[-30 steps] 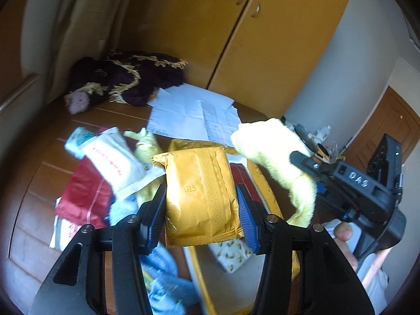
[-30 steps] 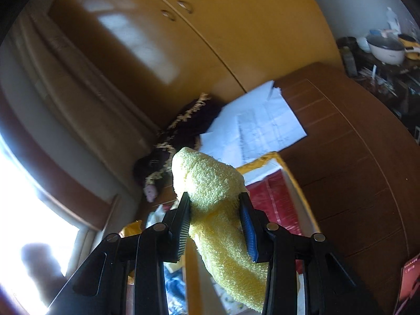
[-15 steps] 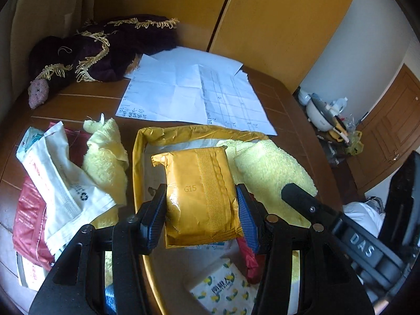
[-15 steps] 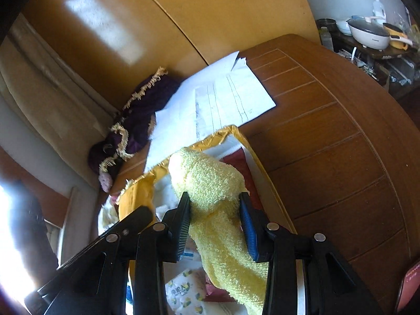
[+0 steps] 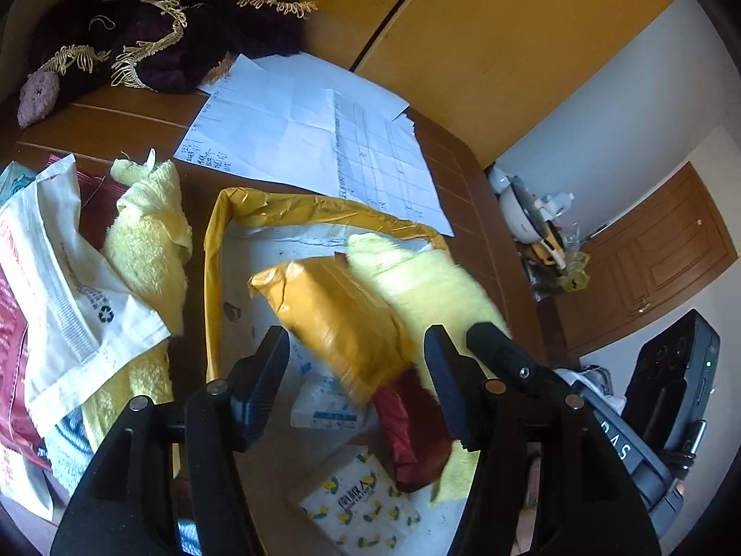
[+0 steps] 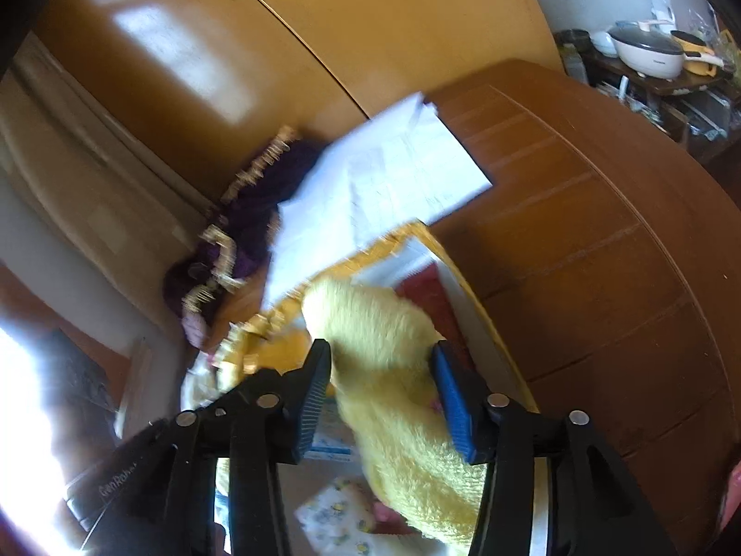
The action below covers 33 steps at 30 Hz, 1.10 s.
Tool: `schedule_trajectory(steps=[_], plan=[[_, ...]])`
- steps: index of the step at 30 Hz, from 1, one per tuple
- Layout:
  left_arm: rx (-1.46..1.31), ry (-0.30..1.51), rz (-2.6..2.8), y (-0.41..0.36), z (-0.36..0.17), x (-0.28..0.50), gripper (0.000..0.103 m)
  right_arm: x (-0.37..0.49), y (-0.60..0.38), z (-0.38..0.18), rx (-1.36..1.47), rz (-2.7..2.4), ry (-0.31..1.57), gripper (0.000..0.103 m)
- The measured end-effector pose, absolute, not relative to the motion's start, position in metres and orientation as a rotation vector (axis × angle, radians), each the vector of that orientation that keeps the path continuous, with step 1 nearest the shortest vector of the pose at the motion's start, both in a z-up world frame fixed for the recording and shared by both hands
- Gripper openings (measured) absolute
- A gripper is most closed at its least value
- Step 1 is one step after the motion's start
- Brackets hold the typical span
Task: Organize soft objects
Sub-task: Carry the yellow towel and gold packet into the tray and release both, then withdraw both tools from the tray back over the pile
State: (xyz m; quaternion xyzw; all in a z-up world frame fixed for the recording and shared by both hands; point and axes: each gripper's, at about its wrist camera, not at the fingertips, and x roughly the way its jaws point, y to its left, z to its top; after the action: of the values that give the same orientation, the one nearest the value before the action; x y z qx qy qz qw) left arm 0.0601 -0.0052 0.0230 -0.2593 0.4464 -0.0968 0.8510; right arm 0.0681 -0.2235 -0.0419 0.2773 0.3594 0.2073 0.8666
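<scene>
- Left gripper [image 5: 356,380]: I read its jaws as spread wide with nothing between them. The yellow packet [image 5: 333,319] lies just ahead of the fingers, blurred, over the inside of the box [image 5: 210,278]. I cannot tell whether it has come to rest.
- Right gripper [image 6: 382,398]: its jaws stand partly apart with the yellow towel [image 6: 393,394] between them. The cloth fills the gap and seems to touch both pads. Whether I hold it firmly I cannot tell, as the view is blurred.
- Towel, position: it hangs over the far right side of the box, its lower end draped toward the red pouch [image 5: 414,431] and the tissue pack [image 5: 361,505] inside.
- Towel, handling: I judge it light, limp and highly compressible. It will sag on either side of any grip, so I would take it at a bunched fold near the middle, not at a loose corner.
- Packet, handling: I judge it soft-filled with a slick film skin, likely to slide between pads. A grip across its narrow width looks safest.
- Remaining items: a second yellow towel [image 5: 148,231] and a white bag [image 5: 69,287] lie on the table [image 5: 467,213], just beside the box's left wall.
</scene>
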Motion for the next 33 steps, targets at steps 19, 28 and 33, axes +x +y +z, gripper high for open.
schedule_trajectory(steps=[19, 28, 33], plan=[[-0.526, 0.680, -0.038, 0.044, 0.056, -0.046, 0.068, 0.042, -0.202, -0.015, 0.478, 0.588, 0.594, 0.065], [-0.503, 0.718, 0.071, 0.063, 0.021, -0.092, 0.068, -0.012, -0.179, -0.009, 0.438, 0.719, 0.628, 0.065], [-0.495, 0.738, 0.103, 0.074, 0.009, -0.106, 0.068, -0.041, -0.163, -0.018, 0.376, 0.781, 0.656, 0.065]])
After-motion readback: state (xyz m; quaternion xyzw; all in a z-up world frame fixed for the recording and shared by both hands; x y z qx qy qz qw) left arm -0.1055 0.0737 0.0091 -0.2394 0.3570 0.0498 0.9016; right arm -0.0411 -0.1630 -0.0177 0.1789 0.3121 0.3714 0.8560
